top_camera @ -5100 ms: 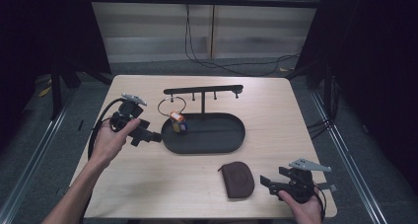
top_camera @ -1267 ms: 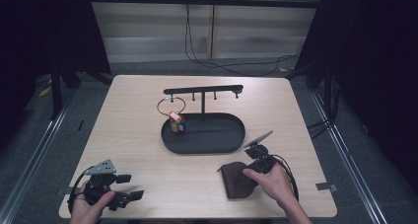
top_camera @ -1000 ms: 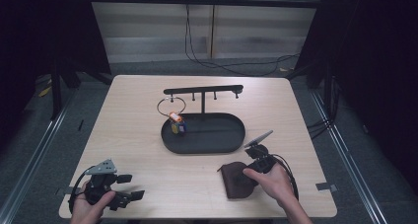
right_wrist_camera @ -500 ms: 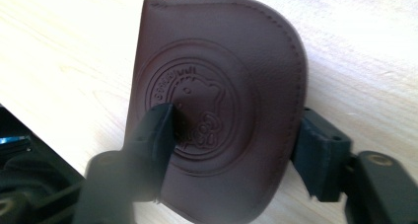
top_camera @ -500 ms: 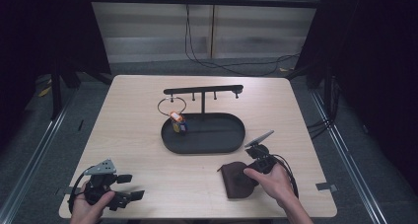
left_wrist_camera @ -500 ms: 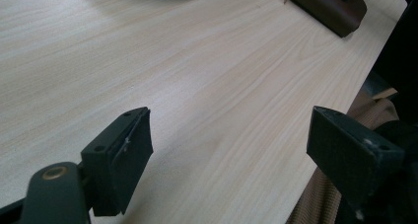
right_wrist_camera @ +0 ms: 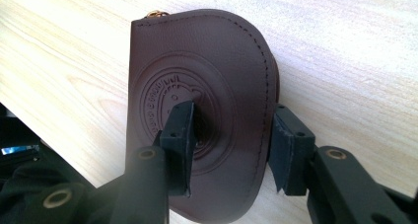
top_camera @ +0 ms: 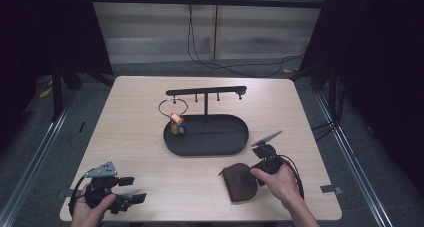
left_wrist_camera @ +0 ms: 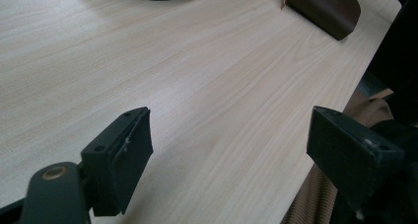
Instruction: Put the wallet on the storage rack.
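A brown leather pouch [top_camera: 239, 183] with an embossed round seal [right_wrist_camera: 197, 76] lies flat near the table's front edge, right of centre. My right gripper [top_camera: 248, 177] comes onto it from the right. One jaw presses into the embossed face and the other sits against the pouch's curved edge, so the right gripper [right_wrist_camera: 231, 135] is shut on that side of the pouch. At the front left corner my left gripper [top_camera: 131, 189] is held open just above bare wood. In the left gripper view it [left_wrist_camera: 229, 140] holds nothing, and the pouch [left_wrist_camera: 323, 4] shows far off.
A black oval tray [top_camera: 220, 148] sits mid-table with a T-shaped hook stand [top_camera: 206, 92] rising from it. A wire ring with a small orange and blue trinket [top_camera: 176, 123] hangs at the tray's left end. A strip of tape [top_camera: 329, 189] lies near the front right corner.
Since five seconds ago the left gripper has come back from beside the tray to the front left corner, and the right gripper has moved from the front right corner onto the pouch. Nothing moved in the last second.
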